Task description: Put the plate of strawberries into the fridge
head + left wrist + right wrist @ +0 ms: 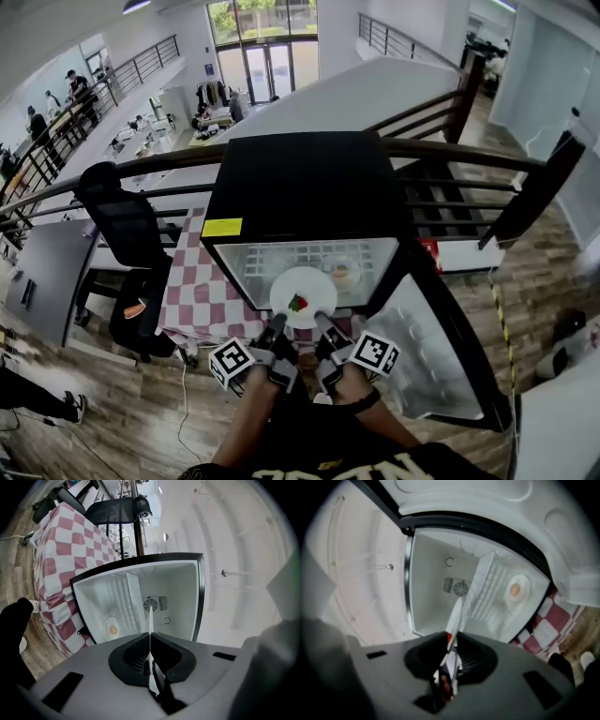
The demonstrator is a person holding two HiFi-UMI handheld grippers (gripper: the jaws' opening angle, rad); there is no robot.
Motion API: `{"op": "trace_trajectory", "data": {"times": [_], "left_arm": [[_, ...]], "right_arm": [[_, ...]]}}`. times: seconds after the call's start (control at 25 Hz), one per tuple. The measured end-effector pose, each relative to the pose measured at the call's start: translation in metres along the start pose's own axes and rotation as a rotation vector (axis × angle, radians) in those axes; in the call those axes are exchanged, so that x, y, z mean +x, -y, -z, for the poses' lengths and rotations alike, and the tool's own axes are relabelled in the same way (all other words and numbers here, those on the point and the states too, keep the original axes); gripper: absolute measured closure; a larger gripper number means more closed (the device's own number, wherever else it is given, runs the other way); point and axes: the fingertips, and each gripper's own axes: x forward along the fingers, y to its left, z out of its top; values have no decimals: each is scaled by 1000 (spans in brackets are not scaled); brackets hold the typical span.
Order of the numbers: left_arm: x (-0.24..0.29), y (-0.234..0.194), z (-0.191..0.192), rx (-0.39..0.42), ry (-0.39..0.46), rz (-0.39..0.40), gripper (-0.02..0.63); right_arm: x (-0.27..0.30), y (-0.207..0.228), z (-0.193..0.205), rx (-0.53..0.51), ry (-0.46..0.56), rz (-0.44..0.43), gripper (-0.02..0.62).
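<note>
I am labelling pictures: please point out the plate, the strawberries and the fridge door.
plate (285,292): head view, bare left part.
strawberries (297,303): head view, red part.
fridge door (427,349): head view, inner lining.

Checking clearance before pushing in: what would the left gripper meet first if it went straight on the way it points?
Likely the fridge's back wall by the round vent, the plate in the left gripper touching first; depth unclear.
</note>
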Motion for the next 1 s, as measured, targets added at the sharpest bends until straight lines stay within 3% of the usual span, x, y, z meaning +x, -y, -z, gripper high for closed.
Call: {"op": "trace_trajectory", "data": {"times": [0.24, 0.76, 1.0], "left_arm": [[22, 0, -17, 93, -43, -13, 580], [59, -19, -23, -7, -73, -29, 580], [70, -29, -33, -1, -86, -50, 580]], "right_arm": [[22, 3, -12, -16, 48, -17, 526], [44, 25, -35, -43, 52, 64, 526], [55, 33, -40, -31, 62, 84, 526]]}}
